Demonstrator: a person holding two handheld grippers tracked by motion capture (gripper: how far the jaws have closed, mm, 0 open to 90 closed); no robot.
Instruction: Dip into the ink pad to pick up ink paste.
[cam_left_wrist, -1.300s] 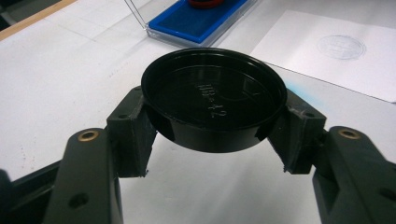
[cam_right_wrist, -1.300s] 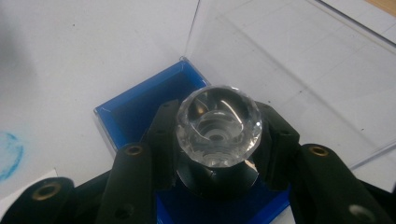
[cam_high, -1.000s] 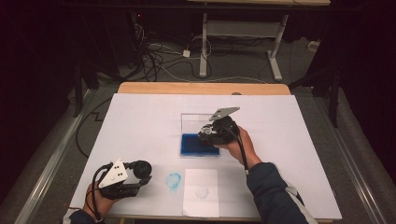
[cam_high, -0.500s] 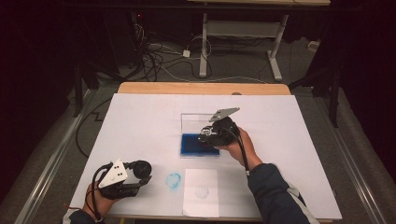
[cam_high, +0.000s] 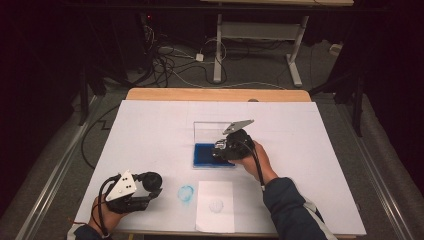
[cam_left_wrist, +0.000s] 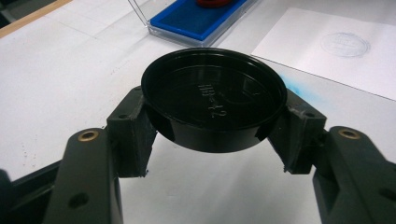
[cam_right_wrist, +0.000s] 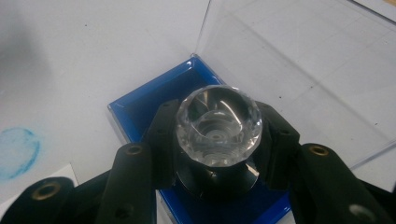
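The right gripper (cam_right_wrist: 217, 140) is clamped on the stamp (cam_right_wrist: 218, 125) by its clear faceted knob, holding it down on the blue ink pad (cam_high: 206, 155), just past the table's centre toward 12 o'clock; the pad's clear lid (cam_high: 212, 131) stands open at its 12 o'clock side. Press squarely and evenly, then lift straight up, judging by the smudge (cam_high: 186, 193) at the paper's (cam_high: 215, 212) 9 o'clock. The left gripper (cam_left_wrist: 212, 140) grasps the black cap (cam_left_wrist: 214, 95) at 7 o'clock.

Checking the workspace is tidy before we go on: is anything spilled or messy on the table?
Yes. A round blue ink smudge sits directly on the white table cover, just left of the sheet of paper, which carries a faint stamp print. Ink off the paper looks like a stray mark.
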